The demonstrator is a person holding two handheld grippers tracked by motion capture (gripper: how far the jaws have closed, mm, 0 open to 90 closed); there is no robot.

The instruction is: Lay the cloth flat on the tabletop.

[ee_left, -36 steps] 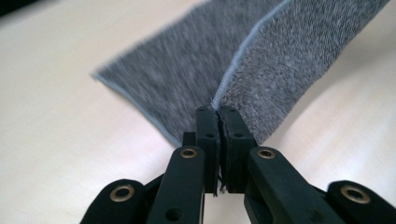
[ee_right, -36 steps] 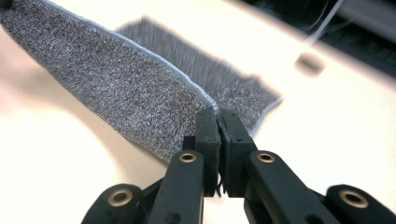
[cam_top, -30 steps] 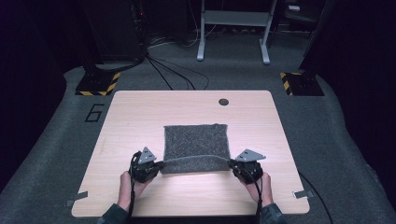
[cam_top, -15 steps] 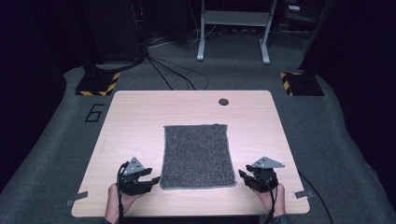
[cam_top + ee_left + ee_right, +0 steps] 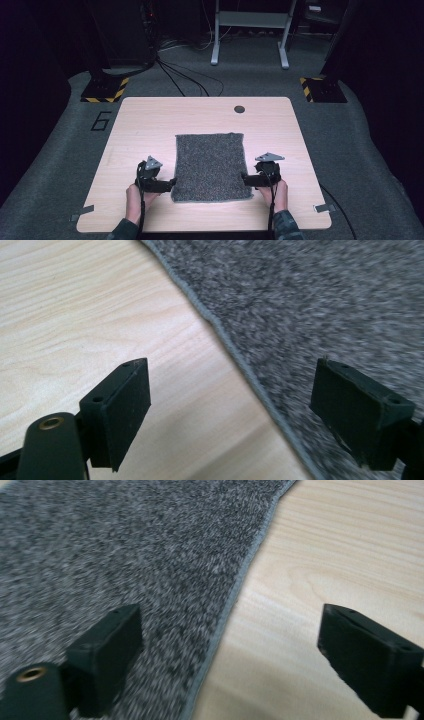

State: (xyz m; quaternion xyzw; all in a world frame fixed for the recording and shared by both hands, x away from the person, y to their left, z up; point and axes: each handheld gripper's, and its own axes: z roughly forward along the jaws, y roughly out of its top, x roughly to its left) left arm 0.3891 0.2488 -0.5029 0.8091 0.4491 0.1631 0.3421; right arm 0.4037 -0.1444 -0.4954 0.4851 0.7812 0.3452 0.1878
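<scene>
I have the grey cloth [image 5: 211, 166] lying flat and spread open on the wooden worktop [image 5: 150, 120], a little nearer than the middle, its near edge close to the worktop's near edge. My left gripper [image 5: 170, 183] sits at the cloth's near left corner, and its fingers [image 5: 117, 405] have just been opening: they now stand wide apart and grip nothing. In the left gripper view they straddle the hemmed edge of the cloth, one over bare wood, the other over the pile. My right gripper [image 5: 246, 178] is at the cloth's right edge, near the near right corner. Its fingers [image 5: 107, 652] have just been opening too, wide now, holding nothing, with the hem running between them. A small dark disc [image 5: 239, 109] lies near the far edge of the worktop.
</scene>
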